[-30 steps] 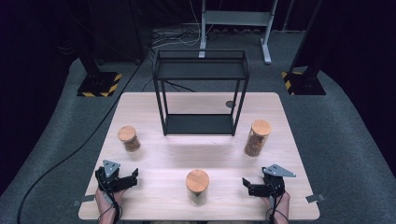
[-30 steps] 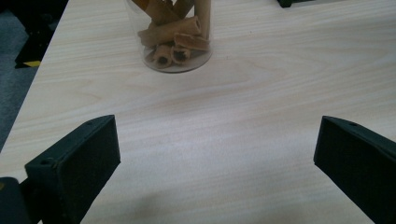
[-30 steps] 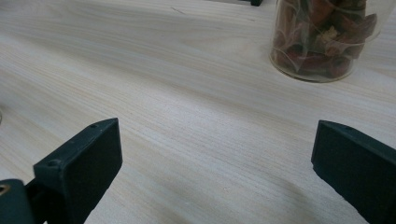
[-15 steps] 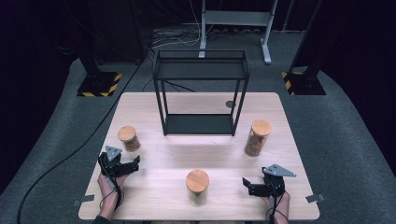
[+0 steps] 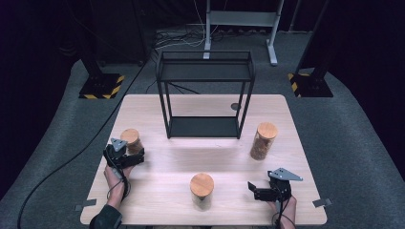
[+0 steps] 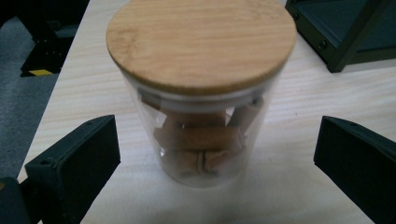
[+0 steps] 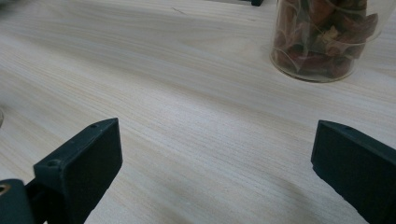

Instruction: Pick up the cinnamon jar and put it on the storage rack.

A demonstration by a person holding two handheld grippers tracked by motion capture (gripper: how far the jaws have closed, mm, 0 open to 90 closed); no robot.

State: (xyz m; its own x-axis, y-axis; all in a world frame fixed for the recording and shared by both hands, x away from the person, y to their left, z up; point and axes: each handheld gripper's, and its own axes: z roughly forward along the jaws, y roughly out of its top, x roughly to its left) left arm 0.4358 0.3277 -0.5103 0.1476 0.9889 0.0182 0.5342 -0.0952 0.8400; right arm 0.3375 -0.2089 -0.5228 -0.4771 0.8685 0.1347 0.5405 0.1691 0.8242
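Between my left gripper's point(image 6: 210, 154) spread jaws, untouched: small jar point(image 6: 201, 88), bamboo lid on, brown cork-like pieces inside, at table's point(image 5: 296, 119) left edge. Right gripper point(image 7: 215, 158) wide open over bare wood; tall jar point(image 7: 327, 37) holds reddish-brown bits.

Light fell brightly on the pale table point(image 5: 305, 119) from above, while the floor around it sank into near black. The shelf frame point(image 5: 205, 90) cast a soft shadow toward the near side. The high view was grainy. In the left gripper view the jar point(image 6: 201, 93) looked slightly soft, its lid evenly lit without glare.
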